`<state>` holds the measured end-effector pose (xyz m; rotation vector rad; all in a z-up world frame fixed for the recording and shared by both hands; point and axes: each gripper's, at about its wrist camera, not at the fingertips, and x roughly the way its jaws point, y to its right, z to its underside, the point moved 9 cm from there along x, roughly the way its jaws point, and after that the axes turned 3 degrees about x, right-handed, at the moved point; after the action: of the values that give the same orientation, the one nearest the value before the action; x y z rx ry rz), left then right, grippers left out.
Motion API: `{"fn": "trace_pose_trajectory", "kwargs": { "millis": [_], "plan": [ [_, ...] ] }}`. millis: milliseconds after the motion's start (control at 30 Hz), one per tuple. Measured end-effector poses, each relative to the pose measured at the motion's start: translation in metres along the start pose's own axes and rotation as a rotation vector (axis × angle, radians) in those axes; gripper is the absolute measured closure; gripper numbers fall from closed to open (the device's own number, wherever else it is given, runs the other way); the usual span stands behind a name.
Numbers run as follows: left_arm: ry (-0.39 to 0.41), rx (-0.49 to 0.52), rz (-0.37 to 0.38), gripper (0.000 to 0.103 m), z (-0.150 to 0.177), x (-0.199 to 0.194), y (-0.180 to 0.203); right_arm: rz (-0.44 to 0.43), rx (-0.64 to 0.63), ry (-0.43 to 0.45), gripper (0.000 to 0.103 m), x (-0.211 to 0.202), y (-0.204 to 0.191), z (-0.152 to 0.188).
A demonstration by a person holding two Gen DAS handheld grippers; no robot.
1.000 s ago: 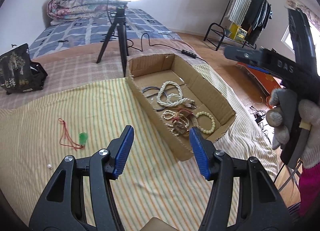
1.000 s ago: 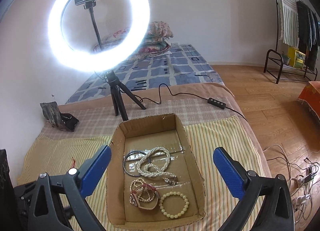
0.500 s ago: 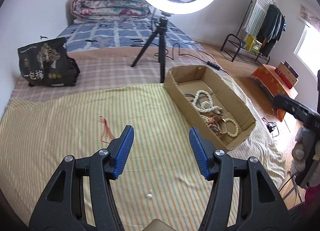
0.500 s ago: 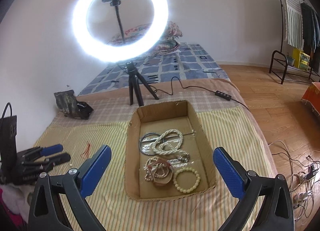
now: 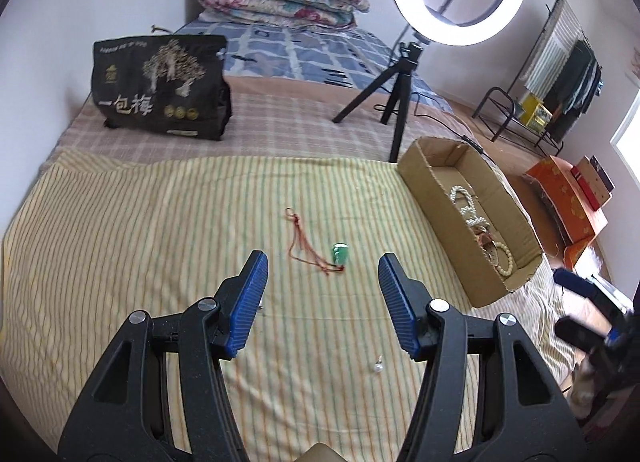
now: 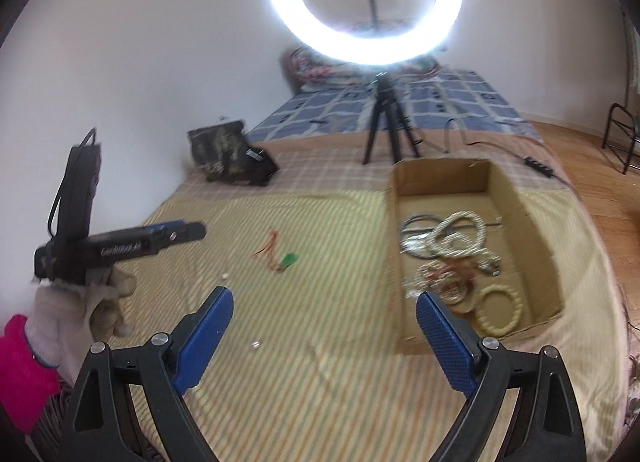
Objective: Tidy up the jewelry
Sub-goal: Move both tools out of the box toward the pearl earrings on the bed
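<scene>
Since the frame a second earlier, the left wrist view had swung away from the cardboard box (image 5: 430,186), which slid from the centre to the right edge of the frame, while the green pendant on its red cord (image 5: 340,253) came to the middle, just ahead of the left gripper (image 5: 322,290). The striped bedspread (image 5: 140,222) filled most of the frame, with wide bare cloth on the left and lower parts. The box sat at its right edge, its walls upright, already holding pearl strands and bead bracelets (image 6: 460,238), so most pieces seemed sorted. Left out were the pendant and two small loose beads (image 5: 377,367). The left gripper's fingers stood spread and empty; the right gripper (image 6: 324,336), at the lower centre of its own view, was likewise spread, holding nothing.
</scene>
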<state>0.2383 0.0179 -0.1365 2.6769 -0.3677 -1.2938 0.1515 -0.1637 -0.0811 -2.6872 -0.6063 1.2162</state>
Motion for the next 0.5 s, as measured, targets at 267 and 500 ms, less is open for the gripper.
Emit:
{"fn": "trace_pose_trajectory", "kwargs": {
  "millis": [267, 500],
  "plan": [
    [-0.053, -0.092, 0.001, 0.057, 0.017, 0.011, -0.036, -0.035, -0.057, -0.106, 0.023, 0.038, -0.033, 0.038],
    [-0.093, -0.075, -0.034, 0.058, 0.032, 0.025, -0.045, -0.033, -0.087, -0.16, 0.03, 0.061, -0.042, 0.053]
  ]
}}
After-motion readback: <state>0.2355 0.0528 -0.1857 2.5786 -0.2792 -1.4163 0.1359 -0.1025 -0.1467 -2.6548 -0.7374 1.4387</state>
